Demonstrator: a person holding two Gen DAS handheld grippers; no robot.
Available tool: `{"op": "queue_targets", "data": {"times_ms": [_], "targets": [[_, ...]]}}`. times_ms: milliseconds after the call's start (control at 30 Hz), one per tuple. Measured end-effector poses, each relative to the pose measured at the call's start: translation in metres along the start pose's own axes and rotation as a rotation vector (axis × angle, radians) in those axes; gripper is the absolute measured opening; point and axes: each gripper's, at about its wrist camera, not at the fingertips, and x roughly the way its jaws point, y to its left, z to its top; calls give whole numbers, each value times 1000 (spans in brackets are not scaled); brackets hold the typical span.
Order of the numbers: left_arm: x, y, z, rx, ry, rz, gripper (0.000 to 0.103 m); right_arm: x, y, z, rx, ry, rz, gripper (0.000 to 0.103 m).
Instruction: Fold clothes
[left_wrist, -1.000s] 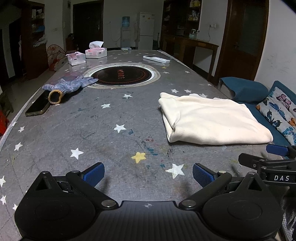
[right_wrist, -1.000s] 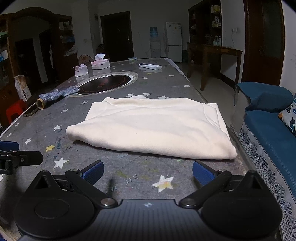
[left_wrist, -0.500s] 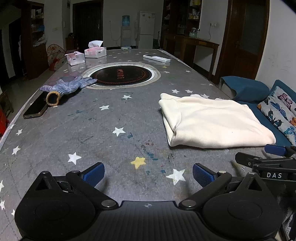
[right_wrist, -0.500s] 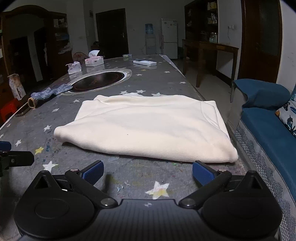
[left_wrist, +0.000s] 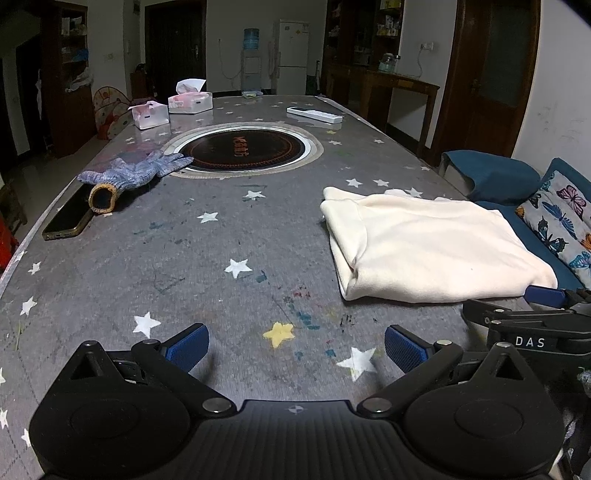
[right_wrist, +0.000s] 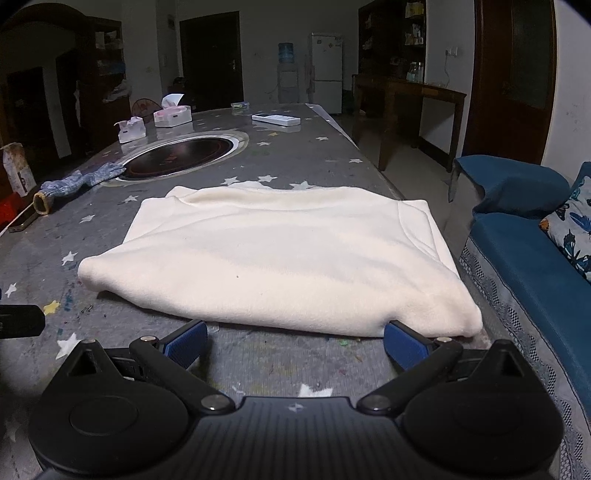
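Item: cream garment (right_wrist: 280, 258), folded flat into a thick rectangle of several layers, lying on the right-hand part of the star-patterned table (left_wrist: 177, 258), its far side close to the table edge by the blue sofa (right_wrist: 524, 273). Material looks fleecy and soft; likely light, limp, inclined to sag and slide apart if lifted by one layer (judgement only). Best hold: the rounded near fold, pinching all layers together at two spaced points. Right gripper (right_wrist: 293, 341): jaws spread wide, empty, tips just at the garment's near edge, the right tip touching or slightly under it. Left gripper (left_wrist: 295, 349): jaws equally wide, empty, over bare table, apart from the cloth. Also present: knit glove (left_wrist: 136, 173), phone (left_wrist: 68, 218), tissue boxes (left_wrist: 190, 101), inset round cooktop (left_wrist: 242, 149).
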Motion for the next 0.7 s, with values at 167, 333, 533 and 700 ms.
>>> {"op": "queue_targets", "data": {"times_ms": [167, 333, 533, 700], "targets": [[3, 0, 2, 4, 1, 1, 103, 6, 1, 5, -3, 0, -11, 103], [5, 0, 5, 6, 0, 4, 103, 13, 0, 9, 0, -1, -17, 103], [8, 1, 9, 10, 2, 14, 103, 23, -1, 16, 18, 0, -11, 103], [11, 3, 11, 5, 0, 18, 103, 28, -1, 20, 19, 5, -9, 103]]}}
